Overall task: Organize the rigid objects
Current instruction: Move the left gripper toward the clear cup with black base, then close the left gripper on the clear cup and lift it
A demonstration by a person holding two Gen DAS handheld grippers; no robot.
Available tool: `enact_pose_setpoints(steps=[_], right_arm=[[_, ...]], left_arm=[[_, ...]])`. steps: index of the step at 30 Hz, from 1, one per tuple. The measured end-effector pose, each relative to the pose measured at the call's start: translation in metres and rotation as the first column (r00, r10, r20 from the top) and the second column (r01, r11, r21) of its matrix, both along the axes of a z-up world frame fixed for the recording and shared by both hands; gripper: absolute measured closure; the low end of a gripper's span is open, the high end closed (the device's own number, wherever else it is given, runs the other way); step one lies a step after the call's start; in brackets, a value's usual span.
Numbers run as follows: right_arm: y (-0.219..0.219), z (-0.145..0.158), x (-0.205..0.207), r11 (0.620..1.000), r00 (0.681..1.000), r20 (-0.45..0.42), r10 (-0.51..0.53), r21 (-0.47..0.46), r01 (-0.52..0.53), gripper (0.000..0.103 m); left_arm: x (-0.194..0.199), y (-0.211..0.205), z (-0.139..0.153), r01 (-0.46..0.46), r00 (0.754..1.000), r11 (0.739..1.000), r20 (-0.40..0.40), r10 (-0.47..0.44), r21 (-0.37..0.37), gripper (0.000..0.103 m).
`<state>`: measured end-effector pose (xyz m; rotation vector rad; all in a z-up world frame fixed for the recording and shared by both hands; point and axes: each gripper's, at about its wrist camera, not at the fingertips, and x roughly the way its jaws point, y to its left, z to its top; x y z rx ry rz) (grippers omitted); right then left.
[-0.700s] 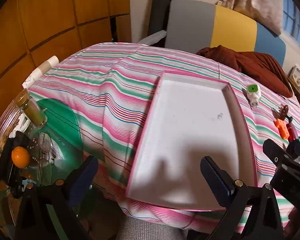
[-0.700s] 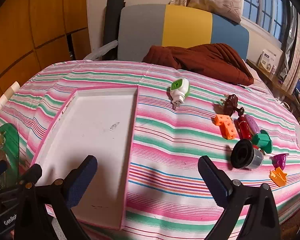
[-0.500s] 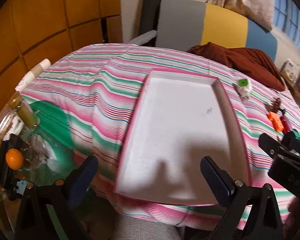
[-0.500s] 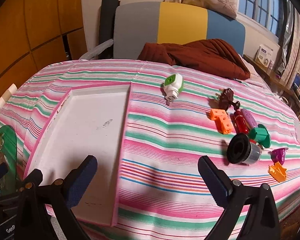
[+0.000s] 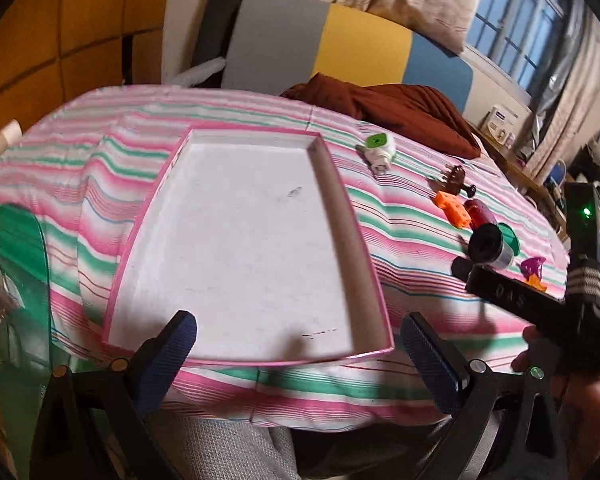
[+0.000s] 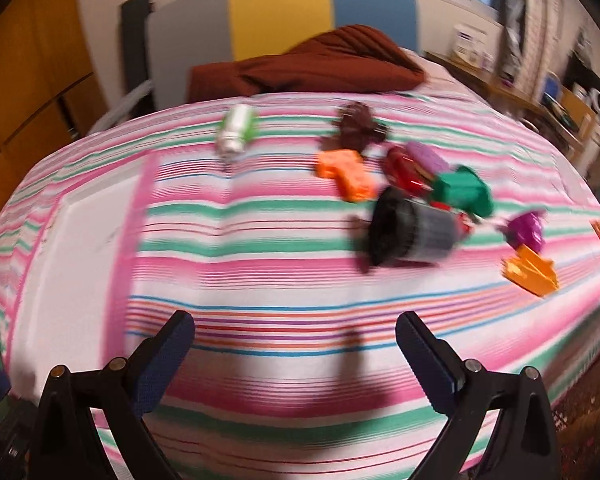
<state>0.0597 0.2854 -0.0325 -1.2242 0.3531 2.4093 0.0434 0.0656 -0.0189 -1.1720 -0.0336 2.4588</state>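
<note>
Striped in pink, green and white, the bedspread [image 5: 240, 116] carries everything you are sorting, with a wood-panelled wall to its left and a grey, yellow and blue headboard [image 5: 340, 52] behind.

Your left tool [image 5: 298, 344] hangs over the near edge of the white tray [image 5: 236, 240] with the pink rim, its jaws spread wide and nothing between them. Only this view takes in the whole tray, and at its right edge it catches your other hand [image 5: 540, 356] gripping the right tool's black body.

Your right tool [image 6: 294, 344] is likewise spread and empty, above bare bedspread right of the tray, which its view cuts off at the left. That view is motion-blurred, yet it shows the loose pieces closer: a white and green plug-in device [image 6: 236, 130], a brown toy [image 6: 354, 126], an orange block [image 6: 346, 172], a red piece [image 6: 404, 170] with a mauve one on it, a green piece [image 6: 462, 190], a black and grey cylinder [image 6: 412, 228], a purple piece [image 6: 526, 230] and an orange piece [image 6: 532, 272]. All lie right of the tray, outside it. What the small pieces are, you cannot make out.
</note>
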Motion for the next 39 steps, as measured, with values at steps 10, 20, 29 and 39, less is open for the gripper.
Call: enact_pose_setpoints(steps=[10,20,29,39], right_arm=[[0.093,0.001,0.033,0.972,0.972,0.002,-0.234,0.036,0.233,0.009],[0.189,-0.008,0.049,0.869,0.868,0.099,-0.487,-0.051,0.493,0.009],[0.219,-0.028,0.031,0.902,0.888,0.206,-0.411,-0.051,0.429,0.037],[0.227,-0.028,0.018,0.928,0.927,0.177,-0.332,-0.115,0.354,0.069]], left_arm=[[0.018,0.035,0.018,0.142,0.978,0.989,-0.146,-0.147,-0.045,0.000],[0.021,0.103,0.033,0.298,0.935,0.951,-0.173,-0.308,-0.081,0.000],[0.023,0.147,0.038,0.358,0.907,0.926,-0.190,-0.375,-0.119,0.000],[0.004,0.228,0.036,0.394,0.876,0.894,-0.209,-0.435,-0.212,0.000]])
